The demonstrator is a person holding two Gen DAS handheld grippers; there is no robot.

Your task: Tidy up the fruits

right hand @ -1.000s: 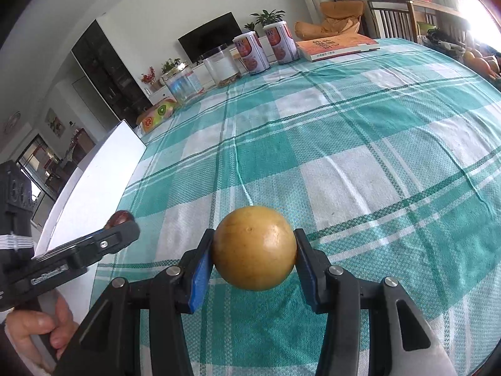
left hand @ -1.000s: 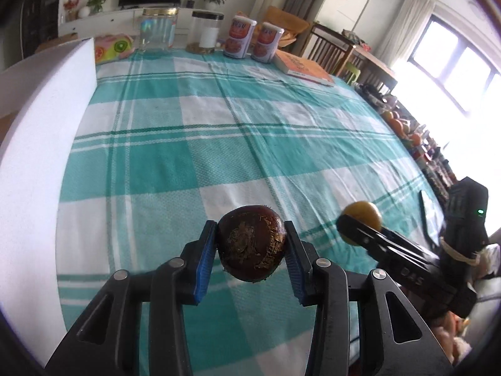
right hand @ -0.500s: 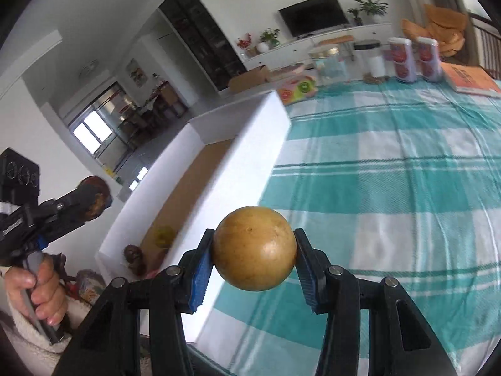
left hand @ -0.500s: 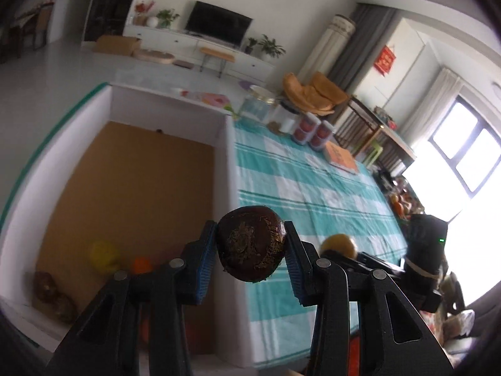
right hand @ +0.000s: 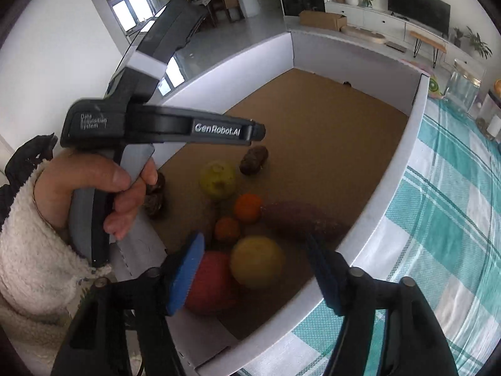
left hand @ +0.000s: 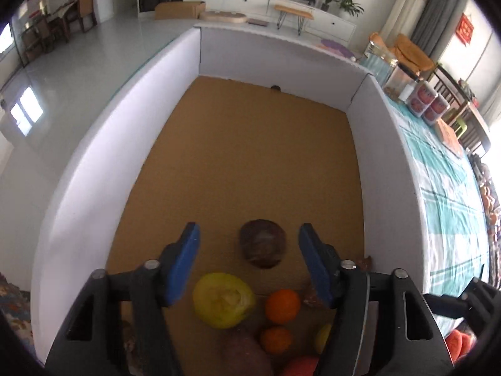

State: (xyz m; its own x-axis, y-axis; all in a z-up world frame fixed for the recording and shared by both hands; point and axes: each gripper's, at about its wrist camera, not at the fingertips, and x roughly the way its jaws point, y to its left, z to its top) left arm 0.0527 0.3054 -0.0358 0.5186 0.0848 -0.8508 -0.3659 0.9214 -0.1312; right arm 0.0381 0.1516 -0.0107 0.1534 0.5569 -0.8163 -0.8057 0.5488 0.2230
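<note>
The white box point(left hand: 380, 163) is deep and its brown floor hard, so the dark brown fruit point(left hand: 262, 248), loose between the opening left gripper point(left hand: 247, 261), may bounce or roll; the yellow fruit point(right hand: 257, 261), free of the opening right gripper point(right hand: 255, 277), could bruise the pile beneath.

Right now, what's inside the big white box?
The white box holds a dark brown fruit, yellow fruit, two oranges, a sweet potato. Grippers hide more.
</note>
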